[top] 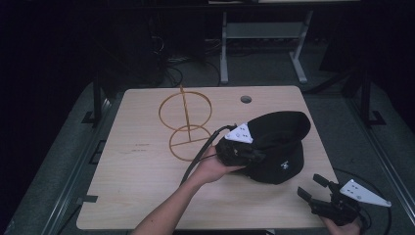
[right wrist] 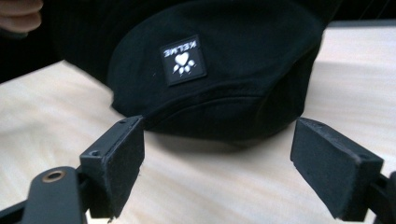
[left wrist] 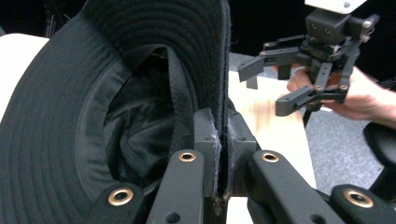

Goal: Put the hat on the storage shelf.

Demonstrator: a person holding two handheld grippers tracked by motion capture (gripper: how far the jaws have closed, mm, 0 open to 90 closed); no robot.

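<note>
A black hat sits on the right half of the wooden counter, tipped so its brim lifts toward the far side. The left claw is clamped on the brim at the hat's near left edge; in the left gripper view the brim's edge runs straight down between the two pressed jaws, and the hat's dark lining opens to the left. The right claw hovers off the counter's near right corner, its jaws spread wide apart and holding nothing, well short of the hat. In the right gripper view the hat's crown lies ahead between the parted jaws, showing a small square label with a white paw mark. A wire stand of golden rings stands left of the hat, near the counter's far middle
</note>
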